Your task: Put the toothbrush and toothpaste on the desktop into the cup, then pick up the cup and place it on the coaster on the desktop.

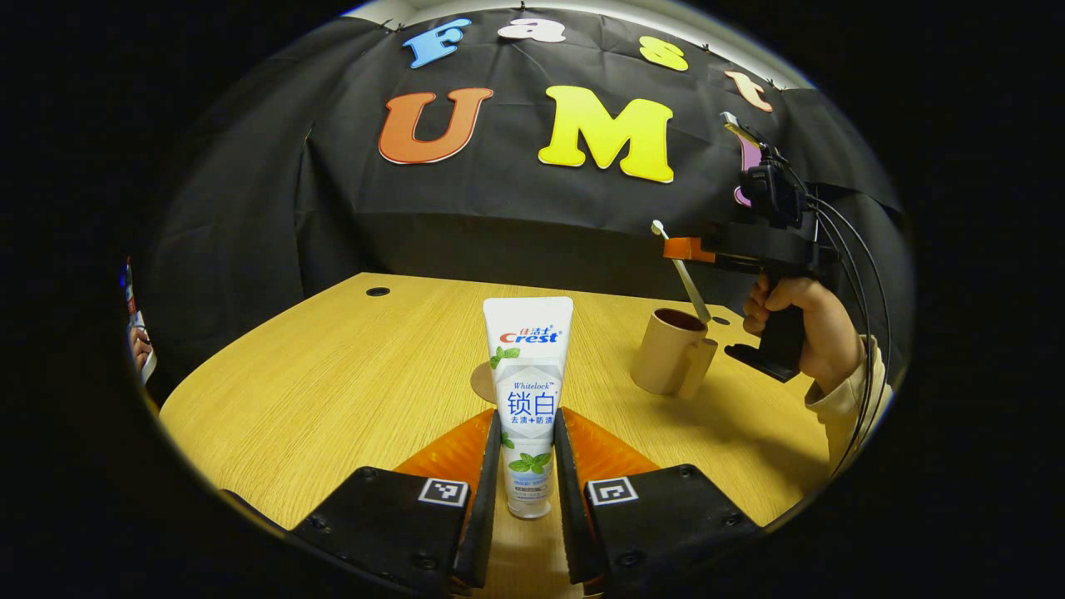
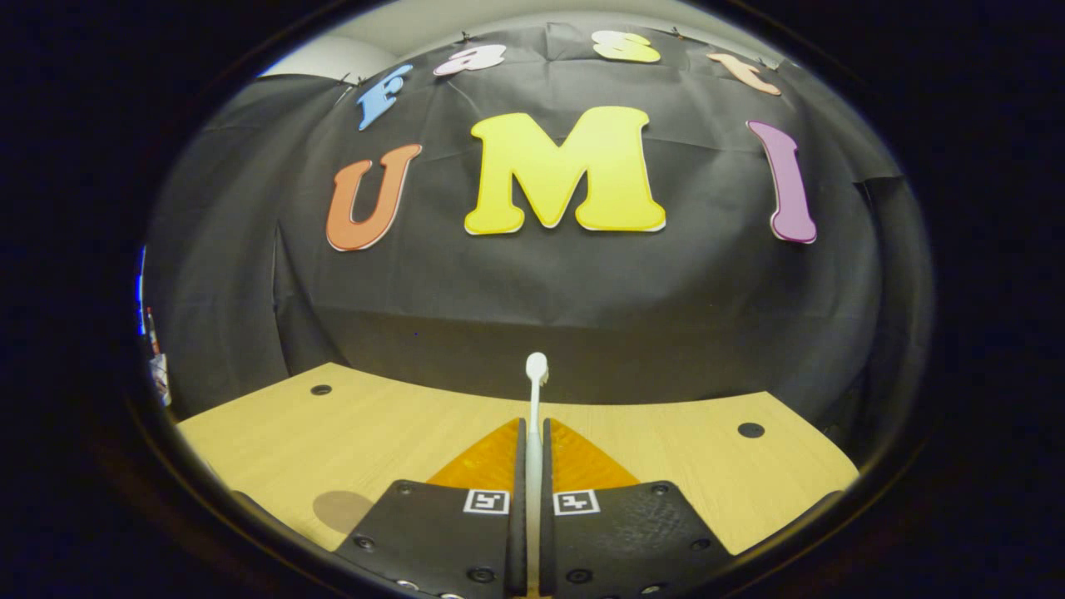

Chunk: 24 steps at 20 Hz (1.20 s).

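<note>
Your left gripper (image 1: 527,466) pinches the toothpaste (image 1: 527,391) upright above the desktop (image 1: 333,374). Behind it lies the coaster (image 1: 482,383), then the cup (image 1: 672,352) to the right. Your right gripper (image 2: 532,466) is pressed on the toothbrush (image 2: 534,399), whose lower end dips into the cup.

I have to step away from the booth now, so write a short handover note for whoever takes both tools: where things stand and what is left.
Left tool: shut on the toothpaste, held upright above the desktop.
Right tool: shut on the toothbrush, bristle end forward; in the left gripper view its lower end reaches toward the cup; whether it is inside, I cannot tell.
Coaster: on the desktop behind the toothpaste, left of the cup.
Done: both items picked up.
Left: drop both into the cup, then set the cup on the coaster.
</note>
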Tool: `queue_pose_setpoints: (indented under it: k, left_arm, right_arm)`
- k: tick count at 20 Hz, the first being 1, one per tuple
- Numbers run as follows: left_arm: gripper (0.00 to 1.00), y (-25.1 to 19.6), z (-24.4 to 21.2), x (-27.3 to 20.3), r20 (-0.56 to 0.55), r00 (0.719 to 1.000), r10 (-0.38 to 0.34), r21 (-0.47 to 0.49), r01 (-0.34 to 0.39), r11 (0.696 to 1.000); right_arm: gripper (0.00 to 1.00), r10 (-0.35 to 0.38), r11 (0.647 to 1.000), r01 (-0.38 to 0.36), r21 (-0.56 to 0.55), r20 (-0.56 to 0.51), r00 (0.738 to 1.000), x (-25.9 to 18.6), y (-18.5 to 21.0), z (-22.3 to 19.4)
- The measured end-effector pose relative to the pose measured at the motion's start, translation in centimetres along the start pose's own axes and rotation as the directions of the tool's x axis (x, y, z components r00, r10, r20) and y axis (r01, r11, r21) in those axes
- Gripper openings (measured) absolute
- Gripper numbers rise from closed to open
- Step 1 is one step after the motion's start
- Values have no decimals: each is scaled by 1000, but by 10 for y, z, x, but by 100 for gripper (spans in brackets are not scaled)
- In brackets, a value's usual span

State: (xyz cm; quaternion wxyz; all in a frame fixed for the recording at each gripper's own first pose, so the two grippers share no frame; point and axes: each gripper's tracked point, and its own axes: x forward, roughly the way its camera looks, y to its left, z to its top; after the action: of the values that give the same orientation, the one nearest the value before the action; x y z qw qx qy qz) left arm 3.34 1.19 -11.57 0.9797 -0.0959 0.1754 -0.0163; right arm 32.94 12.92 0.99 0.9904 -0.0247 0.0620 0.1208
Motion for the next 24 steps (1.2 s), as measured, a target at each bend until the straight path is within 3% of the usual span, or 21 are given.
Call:
queue_pose_setpoints:
  k: [6, 7, 9, 10, 12, 14, 17, 18, 21, 24]
  left_arm:
    - [43, -3, -1, 0, 3, 1000, 0, 6, 0, 1000]
    - [38, -4, -1, 0, 4, 1000, 1, 5, -1, 1000]
    - [43, -4, -1, 1, 4, 1000, 5, 11, -5, 1000]
    - [38, -6, -1, 1, 6, 1000, 1, 13, -1, 1000]
    - [38, -13, 1, 0, 11, 1000, -18, 12, 18, 1000]
    - [38, -21, 6, 3, 17, 999, -35, 18, 35, 999]
    - [38, -35, 16, 9, 31, 998, -58, 16, 57, 998]
    - [38, -41, 23, 12, 40, 997, -69, 18, 68, 997]
    - [42, -57, 42, 26, 66, 994, -85, 29, 83, 996]
    - [38, -76, 70, 44, 106, 990, -99, 42, 95, 995]
  right_arm:
    - [6, 22, 1000, -21, 17, -39, 999, -5, 3, -10]
    - [6, 26, 999, -25, 19, -55, 998, -5, 3, -14]
    - [8, 31, 999, -29, 25, -68, 997, -8, 2, -19]
    - [11, 37, 999, -35, 34, -72, 997, -9, 2, -19]
    - [27, 57, 997, -53, 54, -81, 995, -13, 3, -22]
    - [33, 78, 996, -73, 58, -87, 993, -18, 2, -24]
    - [79, 123, 992, -123, -5, -31, 992, -35, 1, -16]
    - [97, 108, 993, -109, -35, -8, 994, -40, -5, -13]
    - [96, 60, 994, -56, -91, 45, 997, -65, -28, -12]
    - [96, 6, 992, 5, -126, 86, 996, -87, -54, -25]
